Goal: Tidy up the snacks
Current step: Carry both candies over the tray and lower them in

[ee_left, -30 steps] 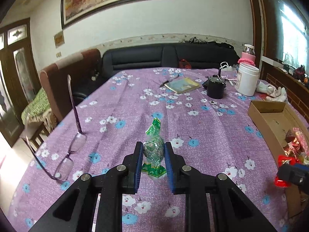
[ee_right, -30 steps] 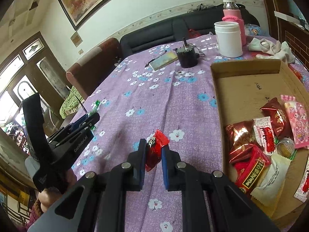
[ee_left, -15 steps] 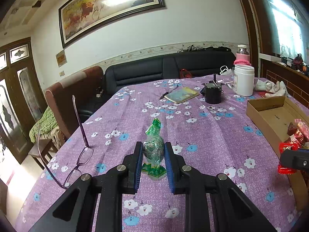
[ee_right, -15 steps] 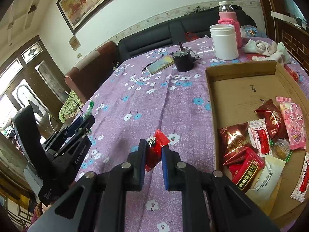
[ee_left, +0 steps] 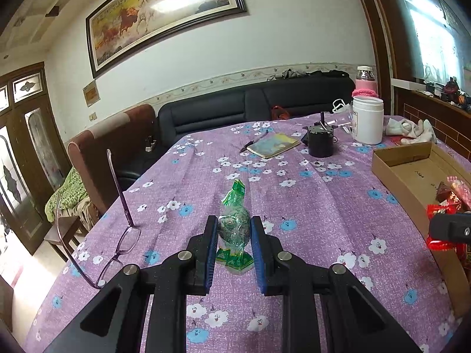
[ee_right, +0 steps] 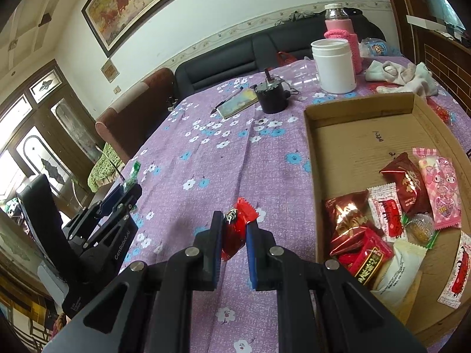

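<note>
The green candy (ee_left: 234, 229), a round ball in crinkled translucent green film with a twisted tail pointing up and away, sits clamped between the blue ribbed pads of the left tongs (ee_left: 234, 235), whose black jaws stand nearly closed against its sides; its lower wrapper flap hangs just over the bench (ee_left: 323, 206). The red candy (ee_right: 235, 229), a glossy foil-wrapped piece with a pinched end, is gripped between the blue pads of the right tongs (ee_right: 234, 235), jaws pressed fully onto it, above the cloth and just left of the cardboard box (ee_right: 347, 147). The box is a shallow open tray of brown corrugated board with low walls; its near end holds a loose heap of snack packets (ee_right: 382, 223) in red foil, dark red foil, pink printed film and white serrated-edge sachets, while its far end is bare board. The bench is covered by a purple woven cloth printed with white and blue flowers, creased along its length. On the cloth near the left edge lie purple-framed glasses (ee_left: 117, 235), one temple arm standing up. Farther back are a flat notebook (ee_left: 273, 145) with a pen beside it, a black cylindrical container (ee_left: 321, 141), and a white plastic jar (ee_left: 368, 119) with a pink-sleeved bottle (ee_right: 341, 35) behind it.
</note>
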A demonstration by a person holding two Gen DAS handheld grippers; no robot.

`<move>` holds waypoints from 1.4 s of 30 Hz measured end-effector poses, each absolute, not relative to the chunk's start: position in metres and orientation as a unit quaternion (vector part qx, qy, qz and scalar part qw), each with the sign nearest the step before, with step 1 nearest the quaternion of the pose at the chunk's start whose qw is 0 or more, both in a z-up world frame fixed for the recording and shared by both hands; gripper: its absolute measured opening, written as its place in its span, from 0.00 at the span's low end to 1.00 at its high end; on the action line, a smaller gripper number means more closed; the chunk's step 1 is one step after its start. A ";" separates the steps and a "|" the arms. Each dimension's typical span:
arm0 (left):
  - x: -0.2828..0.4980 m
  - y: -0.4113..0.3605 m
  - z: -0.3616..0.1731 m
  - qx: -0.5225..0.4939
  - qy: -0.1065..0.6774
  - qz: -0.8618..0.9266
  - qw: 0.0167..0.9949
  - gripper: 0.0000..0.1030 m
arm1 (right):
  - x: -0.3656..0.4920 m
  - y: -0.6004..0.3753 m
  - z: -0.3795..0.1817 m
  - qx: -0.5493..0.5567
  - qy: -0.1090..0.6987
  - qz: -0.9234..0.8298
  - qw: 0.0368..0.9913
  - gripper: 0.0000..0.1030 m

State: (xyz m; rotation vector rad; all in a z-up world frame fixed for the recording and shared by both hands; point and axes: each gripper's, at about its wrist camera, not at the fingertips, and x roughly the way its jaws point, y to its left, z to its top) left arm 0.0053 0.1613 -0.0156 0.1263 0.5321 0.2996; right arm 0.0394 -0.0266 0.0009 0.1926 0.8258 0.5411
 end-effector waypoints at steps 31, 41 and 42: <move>0.016 -0.033 0.006 -0.012 0.358 -0.165 0.919 0.21 | 0.096 -0.197 -0.005 0.233 0.419 0.057 0.876 0.13; 0.019 -0.051 -0.022 0.008 0.380 -0.189 0.905 0.21 | 0.104 -0.193 -0.018 0.219 0.445 0.052 0.867 0.14; 0.019 -0.051 -0.023 0.009 0.378 -0.189 0.906 0.21 | 0.104 -0.191 -0.018 0.215 0.445 0.052 0.868 0.14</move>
